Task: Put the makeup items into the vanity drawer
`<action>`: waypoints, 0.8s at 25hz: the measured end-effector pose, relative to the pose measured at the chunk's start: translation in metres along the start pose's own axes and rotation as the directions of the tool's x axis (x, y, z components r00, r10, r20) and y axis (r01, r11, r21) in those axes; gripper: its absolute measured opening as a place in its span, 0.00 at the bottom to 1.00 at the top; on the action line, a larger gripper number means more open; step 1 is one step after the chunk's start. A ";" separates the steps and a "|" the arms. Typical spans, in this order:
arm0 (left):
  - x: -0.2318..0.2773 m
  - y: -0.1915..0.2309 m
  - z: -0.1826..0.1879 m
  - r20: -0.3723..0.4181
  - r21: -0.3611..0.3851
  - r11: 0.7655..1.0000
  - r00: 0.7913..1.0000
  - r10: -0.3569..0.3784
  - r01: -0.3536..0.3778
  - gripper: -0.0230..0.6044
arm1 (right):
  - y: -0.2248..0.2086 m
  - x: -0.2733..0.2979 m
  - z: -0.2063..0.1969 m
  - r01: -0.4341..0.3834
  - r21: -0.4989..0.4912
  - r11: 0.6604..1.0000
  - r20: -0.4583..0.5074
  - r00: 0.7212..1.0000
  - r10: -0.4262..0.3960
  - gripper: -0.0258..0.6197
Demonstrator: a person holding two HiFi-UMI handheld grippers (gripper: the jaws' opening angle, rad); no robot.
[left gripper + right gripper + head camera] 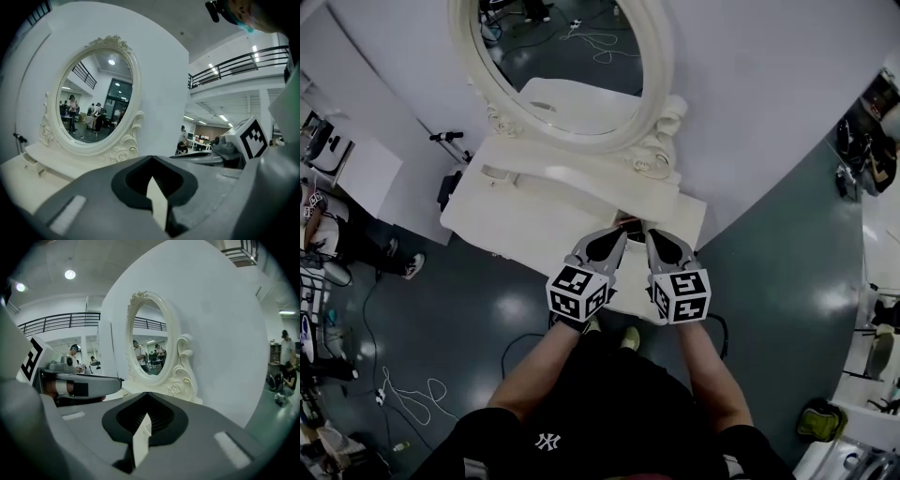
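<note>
left tongs and right tongs both shut, empty — side by side over desk front right corner. makeup items i can't spot; dark slot just beyond both tips — drawer, i'd guess.

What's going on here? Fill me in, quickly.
A person stands at a white vanity table with an oval mirror, holding a gripper in each hand. The left gripper and the right gripper are side by side over the table's front edge, both shut with nothing between the jaws. No makeup item can be made out, and it is hard to tell whether the drawer is open.
</note>
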State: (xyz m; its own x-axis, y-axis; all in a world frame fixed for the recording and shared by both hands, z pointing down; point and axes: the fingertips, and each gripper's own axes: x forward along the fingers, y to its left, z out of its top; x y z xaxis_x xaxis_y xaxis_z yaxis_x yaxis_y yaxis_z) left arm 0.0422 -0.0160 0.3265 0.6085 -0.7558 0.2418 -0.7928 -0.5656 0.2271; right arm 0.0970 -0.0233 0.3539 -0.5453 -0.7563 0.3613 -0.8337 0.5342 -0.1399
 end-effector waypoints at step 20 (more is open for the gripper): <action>-0.011 -0.007 0.008 0.030 0.002 1.000 0.999 0.025 -0.025 0.04 | 0.017 -0.006 0.009 -0.023 -0.019 1.000 0.018 1.000 0.024 0.08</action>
State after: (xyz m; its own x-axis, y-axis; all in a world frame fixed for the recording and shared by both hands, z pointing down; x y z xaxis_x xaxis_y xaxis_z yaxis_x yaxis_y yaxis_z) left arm 0.0412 -0.0067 0.3144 0.5869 -0.7796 0.2188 -0.8081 -0.5470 0.2187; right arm 0.0850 -0.0129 0.3409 -0.5665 -0.7502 0.3409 -0.8188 0.5589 -0.1308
